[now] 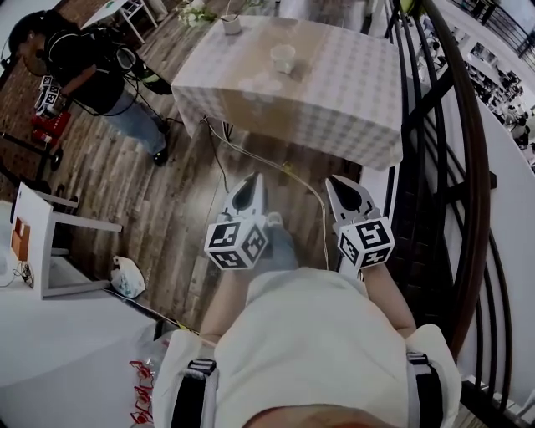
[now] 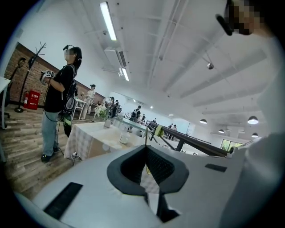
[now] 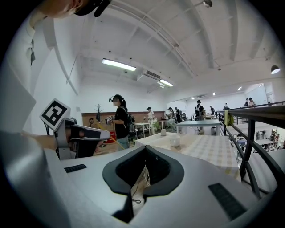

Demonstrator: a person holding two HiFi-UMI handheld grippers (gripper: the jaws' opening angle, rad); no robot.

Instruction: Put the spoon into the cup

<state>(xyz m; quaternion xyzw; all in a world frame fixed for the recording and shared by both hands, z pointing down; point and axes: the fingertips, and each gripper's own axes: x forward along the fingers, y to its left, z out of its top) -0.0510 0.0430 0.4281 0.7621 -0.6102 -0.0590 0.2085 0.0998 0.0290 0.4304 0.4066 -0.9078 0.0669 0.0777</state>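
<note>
A white cup (image 1: pixel 282 57) stands on a table with a checked cloth (image 1: pixel 334 100), well ahead of me; the cup (image 2: pixel 124 139) also shows in the left gripper view, and the cup (image 3: pixel 175 141) in the right gripper view. I cannot make out a spoon; only pale round shapes lie near the cup. My left gripper (image 1: pixel 254 179) and right gripper (image 1: pixel 335 180) are held close to my body above the wooden floor, far short of the table. Both are shut with nothing between the jaws. The left gripper (image 3: pixel 82 133) shows beside the right one.
A person in black (image 1: pixel 84 67) stands left of the table. A cable (image 1: pixel 251 159) runs over the floor from the table towards me. A dark railing (image 1: pixel 468 167) lines the right side. A small vase (image 1: pixel 231 25) sits at the table's far end. A white stand (image 1: pixel 50 242) is on the left.
</note>
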